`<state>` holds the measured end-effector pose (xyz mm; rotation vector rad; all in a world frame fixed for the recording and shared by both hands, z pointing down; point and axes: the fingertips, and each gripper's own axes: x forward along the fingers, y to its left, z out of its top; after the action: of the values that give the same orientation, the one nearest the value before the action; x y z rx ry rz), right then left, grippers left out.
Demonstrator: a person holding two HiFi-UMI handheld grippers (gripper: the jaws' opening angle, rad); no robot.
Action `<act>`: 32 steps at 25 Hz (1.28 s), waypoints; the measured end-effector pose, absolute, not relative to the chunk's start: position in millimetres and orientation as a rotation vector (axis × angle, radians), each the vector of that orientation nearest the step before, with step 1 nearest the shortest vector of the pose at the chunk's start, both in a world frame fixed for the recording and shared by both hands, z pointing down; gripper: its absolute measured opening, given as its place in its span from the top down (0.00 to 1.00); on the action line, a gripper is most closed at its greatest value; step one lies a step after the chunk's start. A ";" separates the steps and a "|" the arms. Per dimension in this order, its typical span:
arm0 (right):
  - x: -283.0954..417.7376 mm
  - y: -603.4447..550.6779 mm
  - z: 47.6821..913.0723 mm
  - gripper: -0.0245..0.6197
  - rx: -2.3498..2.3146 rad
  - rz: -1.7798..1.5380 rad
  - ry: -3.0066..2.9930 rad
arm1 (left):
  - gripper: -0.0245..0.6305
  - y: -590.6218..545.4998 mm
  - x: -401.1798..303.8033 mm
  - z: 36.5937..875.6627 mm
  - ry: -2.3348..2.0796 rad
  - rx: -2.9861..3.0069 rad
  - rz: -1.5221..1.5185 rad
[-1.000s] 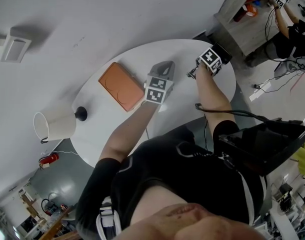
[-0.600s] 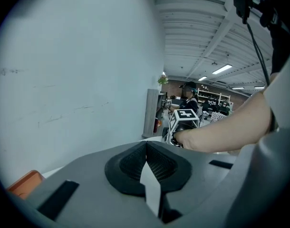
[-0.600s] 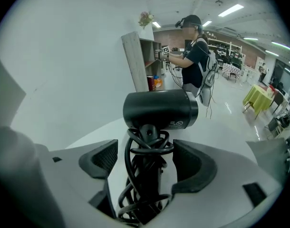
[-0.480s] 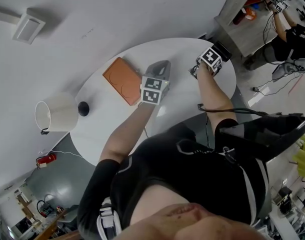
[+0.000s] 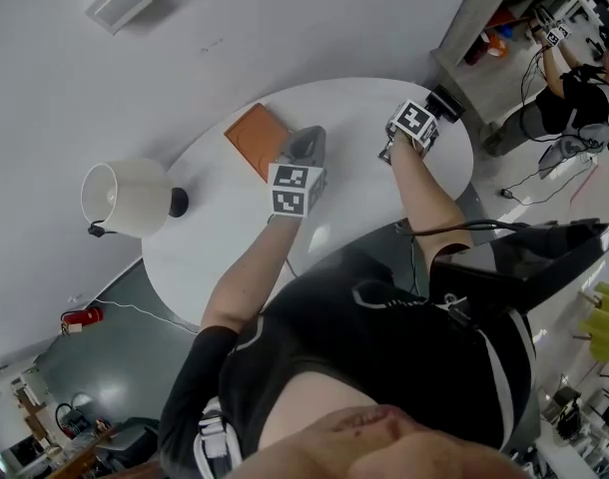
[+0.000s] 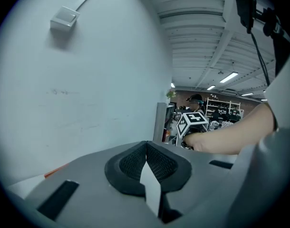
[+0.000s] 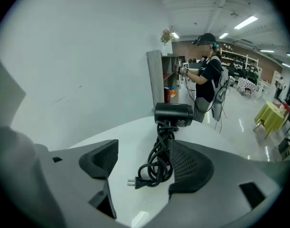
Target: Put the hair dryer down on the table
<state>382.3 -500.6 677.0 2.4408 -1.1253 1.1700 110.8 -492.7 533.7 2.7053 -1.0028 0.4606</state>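
Since a second ago you're lifting the right gripper (image 7: 142,167) back, its jaws just spreading wide and gripping nothing. The left gripper (image 6: 146,148) is sitting pinched together, empty. The hair dryer (image 7: 173,114) is lying at the table (image 7: 121,132) edge, its cord (image 7: 157,163) bundled. Placement looks done; next you're just clearing the cord.

The round table top (image 5: 217,236) is plain glossy white with no pattern. The flat rectangular box (image 5: 256,138) is orange-brown. The stubby hair dryer (image 7: 173,114) is black, and its bundled cord and plug (image 7: 156,164) are the same black. The table lamp (image 5: 133,196) has a cream-white shade and a black base. The left gripper (image 6: 146,146) is matt grey plastic with black, finely ribbed pads (image 6: 128,164), and its cube (image 5: 290,190) carries black-and-white square markers. The wall (image 5: 285,28) is pale grey and unpatterned. The person's short-sleeved shirt (image 5: 384,347) is black.
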 end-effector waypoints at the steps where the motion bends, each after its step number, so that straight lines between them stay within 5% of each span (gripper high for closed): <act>1: 375.4 -498.7 672.1 0.43 2.437 1.152 -1.142 | 0.92 -488.0 103.3 531.8 -1.015 2.700 0.452; 8: 320.4 -487.9 626.5 0.44 2.410 1.033 -1.339 | 0.92 -458.5 57.2 511.4 -1.090 2.701 0.377; 12: 275.7 -493.4 589.5 0.68 2.366 0.954 -1.556 | 0.92 -451.4 31.6 496.9 -1.139 2.716 0.357; 23: 132.8 -490.1 476.3 0.84 1.980 0.628 -2.259 | 0.92 -430.2 -64.8 442.4 -1.447 2.634 0.192; 32: 31.6 -451.3 415.5 0.87 1.675 0.298 -2.537 | 0.92 -397.2 -151.2 409.8 -1.728 2.500 0.118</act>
<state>31.6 -451.3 415.5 1.6747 -2.5371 0.2978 -151.2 -397.2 409.8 2.4996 -1.7275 0.1179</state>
